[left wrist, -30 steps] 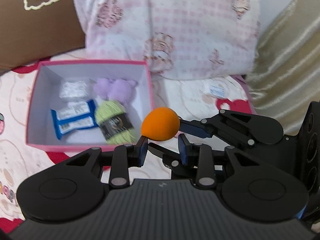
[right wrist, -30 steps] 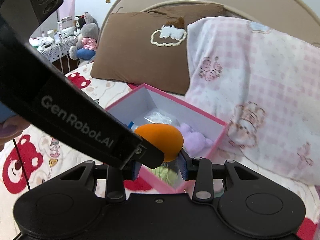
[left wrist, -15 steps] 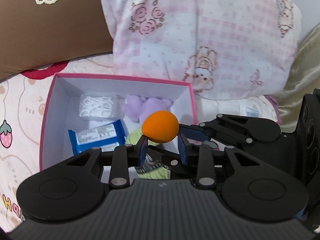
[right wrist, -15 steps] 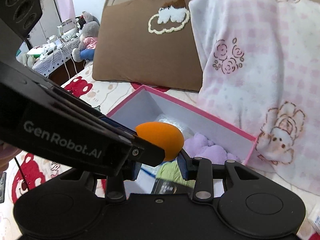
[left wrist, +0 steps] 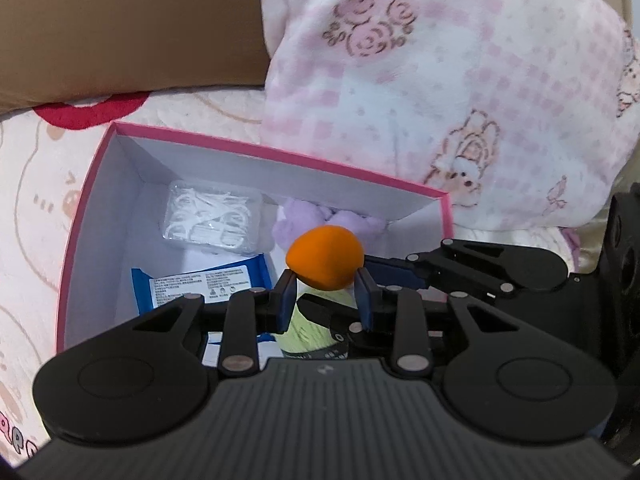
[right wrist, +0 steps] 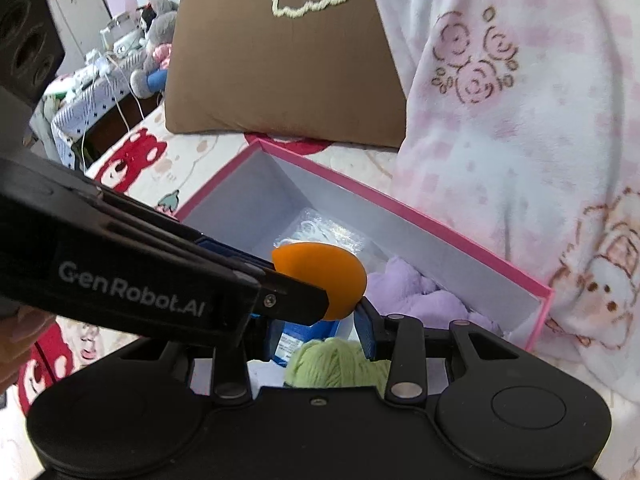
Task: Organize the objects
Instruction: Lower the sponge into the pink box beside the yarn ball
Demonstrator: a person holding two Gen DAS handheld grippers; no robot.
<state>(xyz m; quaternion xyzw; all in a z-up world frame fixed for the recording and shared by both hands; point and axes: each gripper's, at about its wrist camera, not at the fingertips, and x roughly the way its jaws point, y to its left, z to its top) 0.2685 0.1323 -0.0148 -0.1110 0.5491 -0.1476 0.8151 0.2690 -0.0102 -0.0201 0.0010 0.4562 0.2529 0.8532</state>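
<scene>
Both tools, left tool (left wrist: 325, 294) and right tool (right wrist: 318, 326), pinch one orange egg-shaped foam sponge (left wrist: 325, 258) above the pink-rimmed cardboard box (left wrist: 280, 151). Four items already lie inside; release remains.

Brown pillow (right wrist: 280, 64), pink blanket (left wrist: 460, 92), printed bedsheet (left wrist: 36, 184).

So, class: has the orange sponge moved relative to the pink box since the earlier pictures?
Yes. The orange sponge, once short of the pink box, now hangs over its inside, above the green yarn.
</scene>
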